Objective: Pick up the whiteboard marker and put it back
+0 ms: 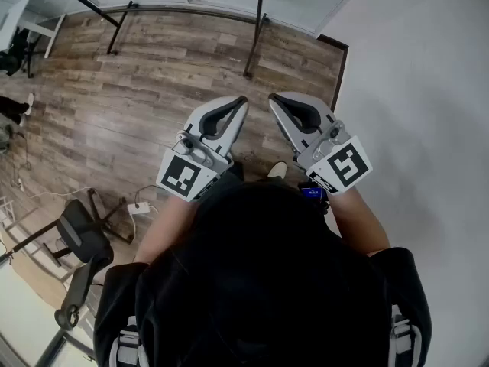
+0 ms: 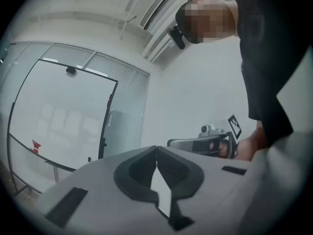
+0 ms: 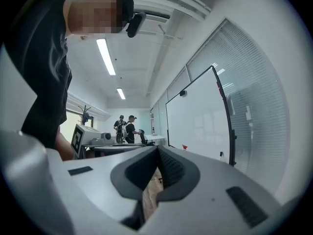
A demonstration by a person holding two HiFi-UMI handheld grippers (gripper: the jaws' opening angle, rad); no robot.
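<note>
Closest to the lens is the person's black top [image 1: 260,281]. Just beyond it, the left tongs [image 1: 241,102] and the right tongs [image 1: 273,98] are held level, side by side over the brown wood-plank floor [image 1: 137,90], near the plain white wall [image 1: 428,90]. Both pairs are pressed together at the tips with nothing between them.

No whiteboard marker can be made out in any view. It most likely rests somewhere along the large black-framed white whiteboard [image 3: 195,116] standing ahead. A small red thing [image 3: 185,147] sits at its lower rail, too small to identify.

The task looks barely begun, so the step in hand is finding and approaching the marker. To do it well, walk up to the board first and choose one pair of tongs. Spread that pair wide before it nears the rail, then come in level and square to the marker's barrel. Close on the middle of the barrel so it neither rolls nor tips. The idle pair should be kept clear of the board.
</note>
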